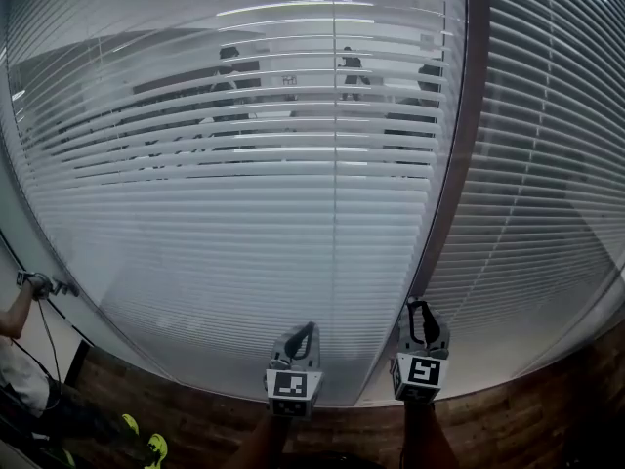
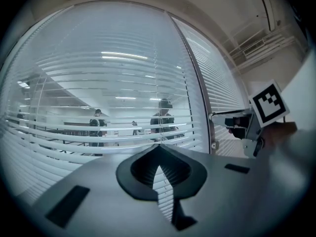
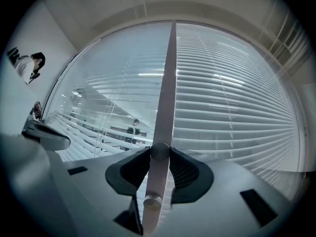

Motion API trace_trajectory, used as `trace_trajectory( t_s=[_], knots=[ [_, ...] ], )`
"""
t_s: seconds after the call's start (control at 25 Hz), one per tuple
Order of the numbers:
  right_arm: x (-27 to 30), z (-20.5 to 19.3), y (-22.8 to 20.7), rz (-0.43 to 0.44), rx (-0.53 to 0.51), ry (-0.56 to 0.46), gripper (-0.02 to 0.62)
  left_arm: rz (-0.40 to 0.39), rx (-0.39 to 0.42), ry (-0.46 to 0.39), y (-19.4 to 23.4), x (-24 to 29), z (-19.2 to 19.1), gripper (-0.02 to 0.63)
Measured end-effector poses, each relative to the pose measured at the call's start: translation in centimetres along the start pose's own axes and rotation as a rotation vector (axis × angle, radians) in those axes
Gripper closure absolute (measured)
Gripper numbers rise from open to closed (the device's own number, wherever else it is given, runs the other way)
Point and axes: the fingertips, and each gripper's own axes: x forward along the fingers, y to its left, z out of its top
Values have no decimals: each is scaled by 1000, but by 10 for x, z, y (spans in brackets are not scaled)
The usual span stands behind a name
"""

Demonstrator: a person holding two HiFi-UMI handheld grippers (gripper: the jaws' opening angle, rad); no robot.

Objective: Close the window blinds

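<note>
White slatted blinds hang over the left window, their slats part tilted so that a room shows through; a second blind covers the right window. A pale tilt wand hangs down between the two. My right gripper stands round the wand's lower end, jaws open, with the rod running between the pads. In the head view it points up at the strip between the windows. My left gripper is just to its left, in front of the left blind, shut and empty.
A brown frame strip divides the two windows. A brown wood-look sill or floor runs along the bottom. A person stands at the far left by the wall. The blinds' lift cords hang down the left blind.
</note>
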Motion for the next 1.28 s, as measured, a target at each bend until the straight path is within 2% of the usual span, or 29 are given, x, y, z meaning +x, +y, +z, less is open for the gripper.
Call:
trace_trajectory(
  t_s=[0.48, 0.8, 0.88, 1.0, 1.28],
  knots=[
    [-4, 1, 0, 54, -2, 12, 474, 5, 0, 14, 0, -7, -2, 606],
    [-2, 1, 1, 82, -133, 9, 476, 17, -6, 18, 4, -11, -4, 606],
    [-2, 1, 2, 86, -219, 16, 476, 18, -8, 19, 4, -12, -5, 606],
    [-3, 0, 6, 87, -423, 38, 476, 21, -10, 20, 5, -15, -6, 606],
    [-5, 0, 11, 134, -802, 57, 476, 32, -17, 41, 9, -22, -11, 606]
  ],
)
